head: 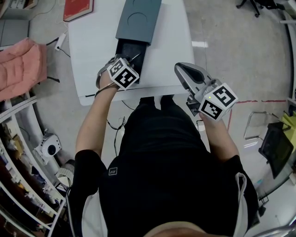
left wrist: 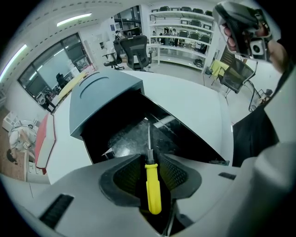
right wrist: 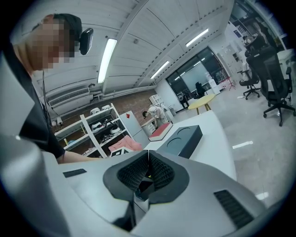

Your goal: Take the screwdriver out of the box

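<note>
A black box (head: 134, 48) lies open on the white table, its grey-blue lid (head: 138, 18) slid off toward the far side. My left gripper (head: 131, 60) points steeply down into the box. In the left gripper view a yellow-handled screwdriver (left wrist: 153, 190) runs lengthwise between the jaws of the left gripper (left wrist: 149, 156), blade pointing into the box. The jaws stand a little apart, with a dark gap on the handle's left side. My right gripper (head: 182, 70) hovers off the table's near right corner, pads (right wrist: 159, 172) pressed together with nothing between them.
The white table (head: 92, 55) ends just in front of the person's body. A red book (head: 77, 8) lies at its far left corner. A pink cloth (head: 21, 65) and shelving stand to the left. The right gripper (left wrist: 240, 28) shows high up in the left gripper view.
</note>
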